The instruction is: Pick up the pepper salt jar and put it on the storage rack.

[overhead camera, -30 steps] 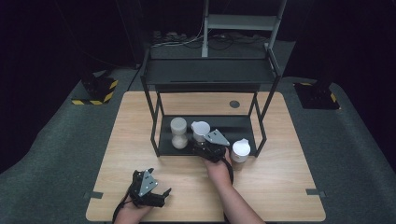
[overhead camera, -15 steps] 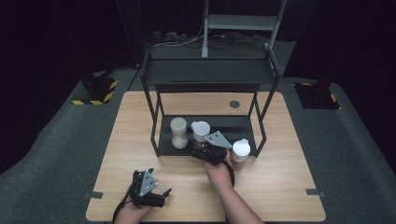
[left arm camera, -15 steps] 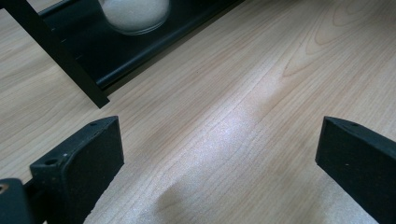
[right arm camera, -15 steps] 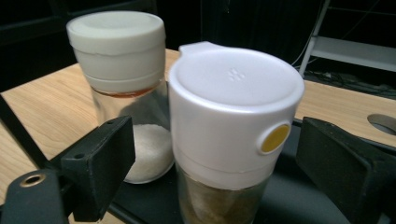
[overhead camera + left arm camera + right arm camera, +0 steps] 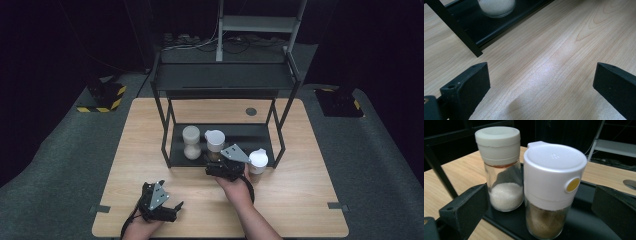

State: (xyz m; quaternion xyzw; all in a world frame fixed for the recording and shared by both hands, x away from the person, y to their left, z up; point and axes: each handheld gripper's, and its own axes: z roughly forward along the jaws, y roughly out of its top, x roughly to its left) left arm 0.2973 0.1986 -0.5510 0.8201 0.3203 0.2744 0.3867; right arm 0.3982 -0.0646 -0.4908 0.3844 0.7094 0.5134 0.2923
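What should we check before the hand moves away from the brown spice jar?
1. Right gripper jaws open and clear of the brown spice jar: ok; they have just been opening.
2. Brown spice jar upright on the rack's bottom shelf: ok.
3. White-powder jar beside it upright: ok.
4. The two jars not touching: cannot tell.
5. Third jar standing off the shelf, near the right hand: watch it, not ok.
6. Left gripper open, nothing between its jaws: ok.

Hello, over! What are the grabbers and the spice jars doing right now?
Right hand-held gripper jaws just opened, clear of brown spice jar on the shelf. Left hand-held gripper open, idle on table. White-grain jar close beside.
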